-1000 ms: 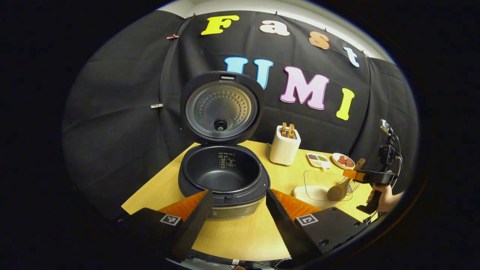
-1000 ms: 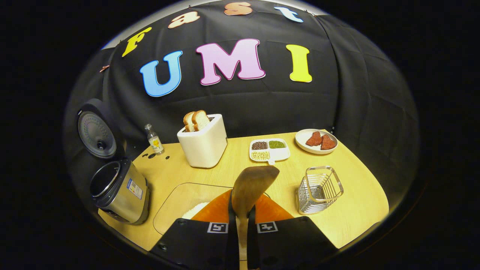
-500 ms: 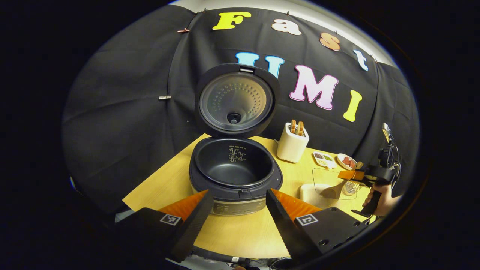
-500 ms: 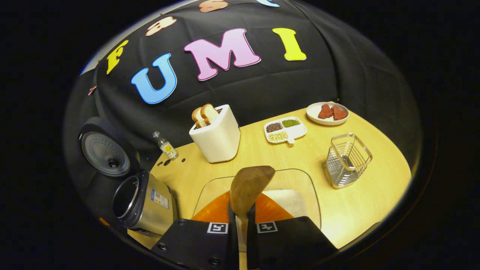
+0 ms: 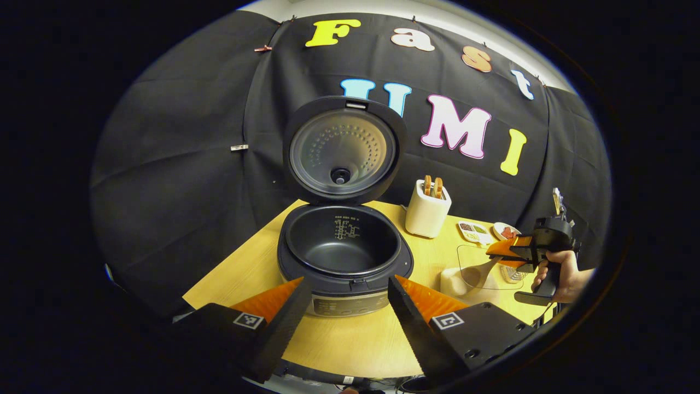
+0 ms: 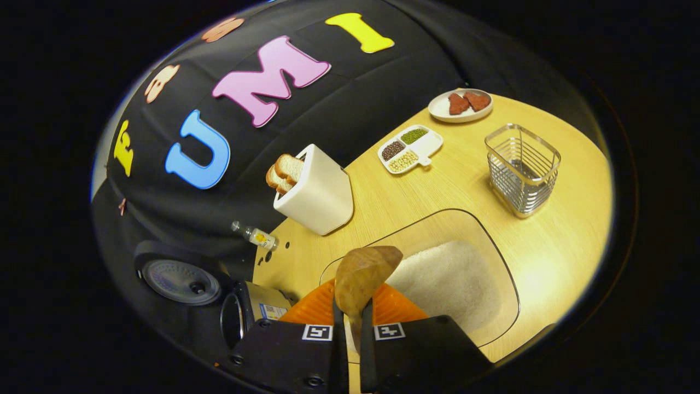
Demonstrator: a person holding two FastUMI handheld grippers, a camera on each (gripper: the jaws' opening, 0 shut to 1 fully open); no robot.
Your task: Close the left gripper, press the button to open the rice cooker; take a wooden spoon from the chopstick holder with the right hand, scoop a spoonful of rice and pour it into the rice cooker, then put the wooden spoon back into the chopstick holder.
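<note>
The brown wooden spoon (image 6: pixel 363 276) sits over the white rice (image 6: pixel 445 284) in the clear tray (image 6: pixel 492 249), clamped in the right gripper (image 6: pixel 351 328) jaws. The left gripper view looks into the open black rice cooker (image 5: pixel 344 249), beyond the left gripper (image 5: pixel 347 301), whose jaws are wide apart. The wire chopstick holder (image 6: pixel 522 164) stands near the worktop (image 6: pixel 569 219) edge.

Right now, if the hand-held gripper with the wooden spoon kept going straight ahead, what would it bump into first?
Probably the rice in the clear tray. The right hand-held gripper tilts its wooden spoon down over the tray's near edge, though depth is hard to judge.
</note>
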